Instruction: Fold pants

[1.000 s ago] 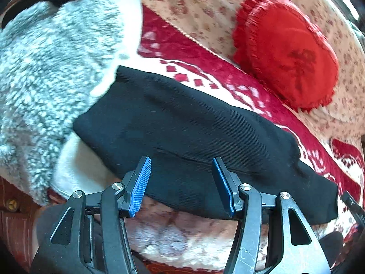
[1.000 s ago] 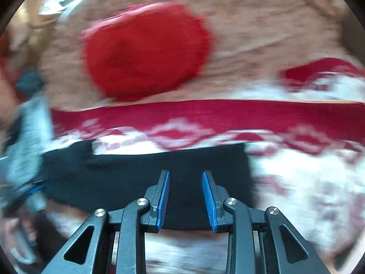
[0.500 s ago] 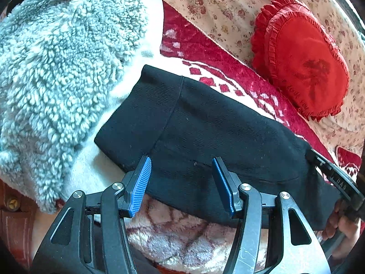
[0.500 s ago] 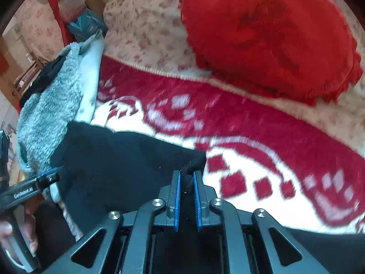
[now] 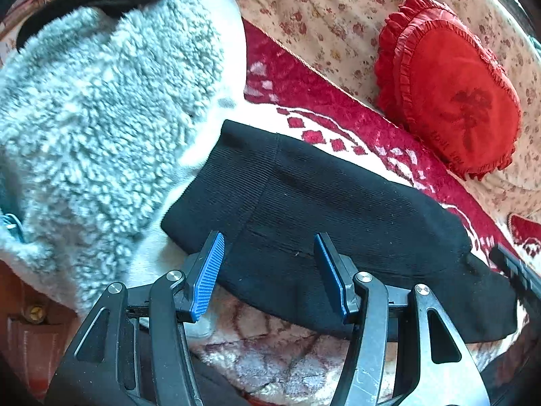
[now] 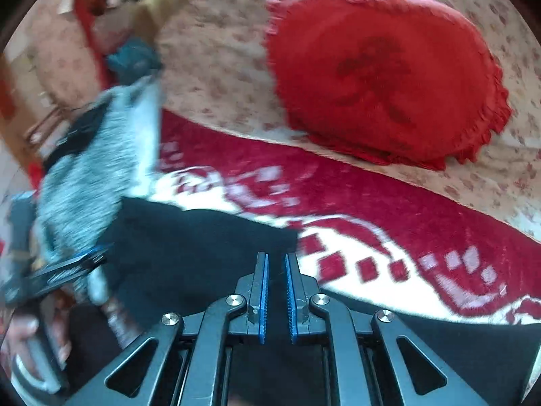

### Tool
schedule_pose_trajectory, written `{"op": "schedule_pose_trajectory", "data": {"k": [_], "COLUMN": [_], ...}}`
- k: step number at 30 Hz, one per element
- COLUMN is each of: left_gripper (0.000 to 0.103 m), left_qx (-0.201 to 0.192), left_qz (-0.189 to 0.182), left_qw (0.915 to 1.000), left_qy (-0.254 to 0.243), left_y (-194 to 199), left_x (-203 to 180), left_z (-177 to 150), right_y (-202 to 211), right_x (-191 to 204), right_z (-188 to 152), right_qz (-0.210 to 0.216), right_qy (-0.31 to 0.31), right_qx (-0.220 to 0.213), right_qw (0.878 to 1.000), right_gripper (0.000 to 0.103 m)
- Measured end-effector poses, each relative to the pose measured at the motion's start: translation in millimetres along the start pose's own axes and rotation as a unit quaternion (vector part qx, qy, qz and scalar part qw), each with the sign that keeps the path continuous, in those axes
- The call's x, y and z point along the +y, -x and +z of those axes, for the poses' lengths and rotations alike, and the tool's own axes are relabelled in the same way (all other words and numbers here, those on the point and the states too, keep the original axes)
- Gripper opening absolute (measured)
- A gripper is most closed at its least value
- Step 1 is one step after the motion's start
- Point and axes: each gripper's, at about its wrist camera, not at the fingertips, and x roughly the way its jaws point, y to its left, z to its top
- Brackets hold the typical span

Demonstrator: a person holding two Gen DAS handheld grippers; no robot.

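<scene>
The black knit pants (image 5: 338, 203) lie across a red-and-white blanket (image 5: 304, 94). Over their near edge my left gripper (image 5: 268, 264) stands open, its blue pads (image 5: 209, 270) apart and pressing on nothing. In the right wrist view, my right gripper (image 6: 276, 270) is shut on an end of the pants (image 6: 189, 247), with black cloth pinched between its pads. That gripper's finger (image 5: 514, 270) shows at the right edge of the left wrist view. The left gripper (image 6: 67, 267) appears blurred at the left of the right wrist view, held by a hand.
A grey fleece garment (image 5: 101, 118) with a black item on top lies to the left, touching the pants' end. A red frilled heart cushion (image 5: 453, 101) rests on the floral sheet (image 5: 321, 17) behind the blanket.
My right gripper has shut on the pants' end and carried it leftward toward the left gripper. The left gripper has stayed open and nearly still.
</scene>
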Motion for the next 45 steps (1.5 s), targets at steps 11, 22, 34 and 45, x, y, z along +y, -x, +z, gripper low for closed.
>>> {"op": "schedule_pose_trajectory", "data": {"k": [11, 22, 34, 45], "left_gripper": [0.055, 0.055, 0.055, 0.055], "left_qx": [0.012, 0.002, -0.017, 0.015], "left_qz": [0.023, 0.024, -0.015, -0.046], "left_qw": [0.9997, 0.9997, 0.9985, 0.9943], "left_qy": [-0.003, -0.001, -0.050, -0.095], "left_y": [-7, 10, 41, 6], "left_x": [4, 11, -41, -98], "left_z": [-21, -29, -35, -41], "right_y": [-25, 0, 25, 20], "right_x": [46, 32, -9, -35], "right_z": [-58, -69, -75, -77], "right_qz": [0.040, 0.023, -0.017, -0.028], "right_qy": [0.039, 0.018, -0.040, -0.061], "right_qx": [0.078, 0.069, 0.053, 0.054], "right_qw": [0.995, 0.997, 0.998, 0.996], "right_gripper": [0.016, 0.018, 0.020, 0.024]}}
